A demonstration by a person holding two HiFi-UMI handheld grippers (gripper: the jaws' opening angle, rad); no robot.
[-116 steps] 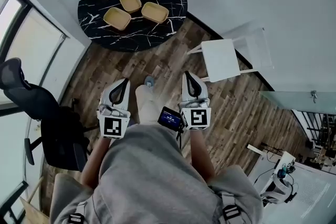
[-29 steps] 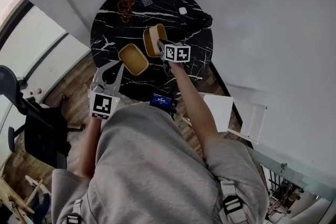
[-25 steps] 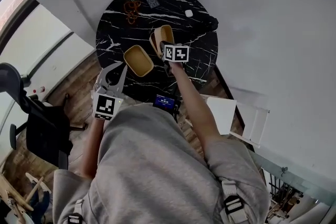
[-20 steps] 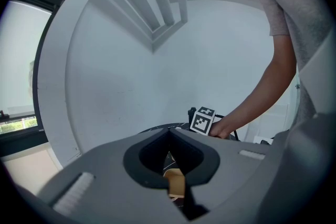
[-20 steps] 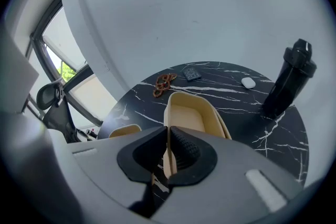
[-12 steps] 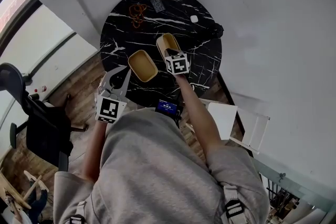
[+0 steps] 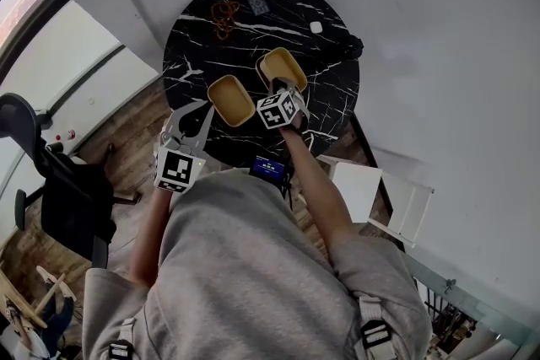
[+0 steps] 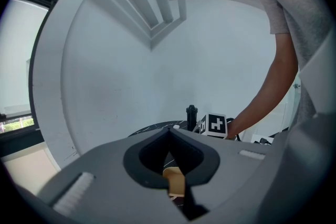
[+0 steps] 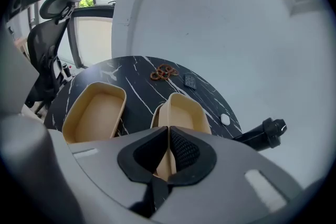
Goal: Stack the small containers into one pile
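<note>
Starting at the left, the left gripper (image 8: 168,130) has its jaw tips meeting, with nothing clamped between them. Just ahead of those tips, and visible through the gap beneath them, the free tan container (image 7: 231,100) sits upright and open on the round black marble table (image 7: 202,42). Contact between tips and container cannot be judged.

To the right, with a strip of table between the two, the gripped tan container (image 9: 185,112) also sits upright on the table. The right gripper (image 9: 168,128) points steeply down at it. Its jaws stand narrow, clamped on the container's near wall, which runs up between the two pads. They have just closed a little further on that wall. A second rim shows just outside the gripped container's left wall. Whether another container is nested beneath it cannot be confirmed.

Beyond the right jaws, across the table, lie a tangle of brown rings (image 9: 163,72), a small dark rectangular item (image 9: 189,81) and a small white object (image 9: 224,119). Further right of the jaws, at the table's edge, is a black cylindrical object (image 9: 262,132).
</note>
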